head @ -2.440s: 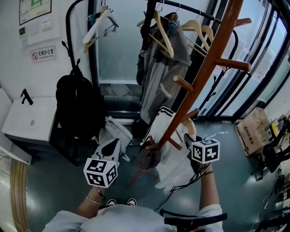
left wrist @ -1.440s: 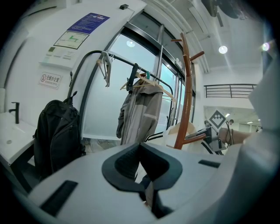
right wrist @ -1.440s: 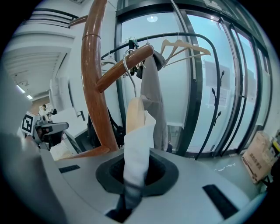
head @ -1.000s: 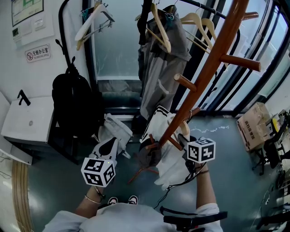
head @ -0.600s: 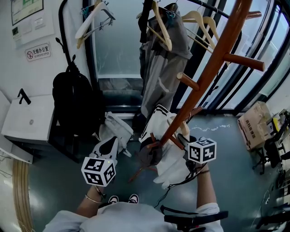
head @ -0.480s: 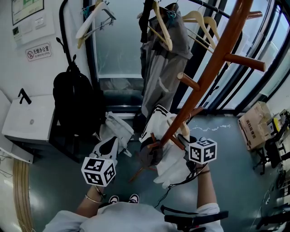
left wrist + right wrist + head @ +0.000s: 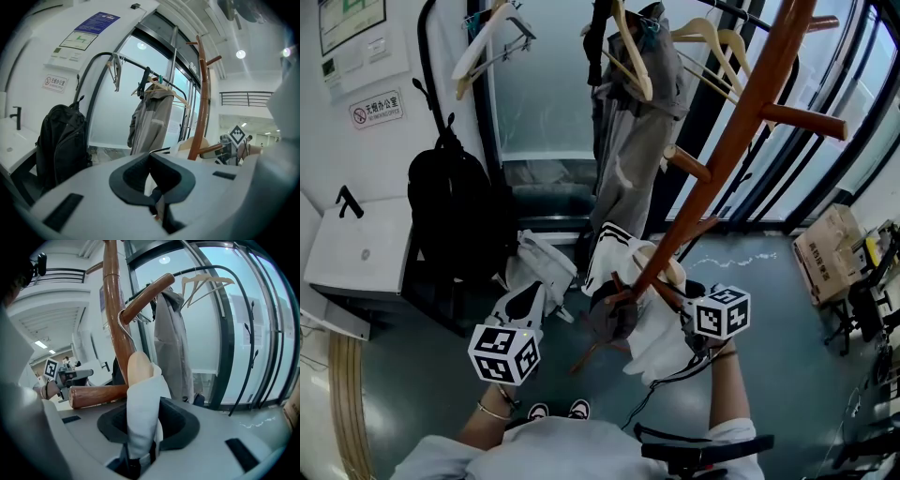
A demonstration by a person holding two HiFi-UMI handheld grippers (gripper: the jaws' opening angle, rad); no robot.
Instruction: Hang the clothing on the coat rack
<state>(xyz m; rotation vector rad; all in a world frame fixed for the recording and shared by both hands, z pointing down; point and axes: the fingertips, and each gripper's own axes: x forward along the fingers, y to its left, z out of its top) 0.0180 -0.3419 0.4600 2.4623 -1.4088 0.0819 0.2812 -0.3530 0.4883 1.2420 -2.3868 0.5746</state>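
While its jaws have just been opening, the right hand-held gripper [image 7: 142, 437] has the white garment [image 7: 144, 399] standing between them, apparently not pinched. The garment sits on a wooden hanger [image 7: 138, 365] whose metal hook [image 7: 123, 329] loops over a peg [image 7: 146, 290] of the brown coat rack [image 7: 113, 310]. The left hand-held gripper [image 7: 152, 180], jaws together, is level and off to the rack's left.

Coat rack [image 7: 741, 122] red-brown wood. Garment [image 7: 652, 333] white, black stripe trim. Hanger [image 7: 138, 369] pale wood. Backpack [image 7: 455, 211] black. Hanging coat [image 7: 628, 159] grey. Floor [image 7: 422, 375] dark grey-green.
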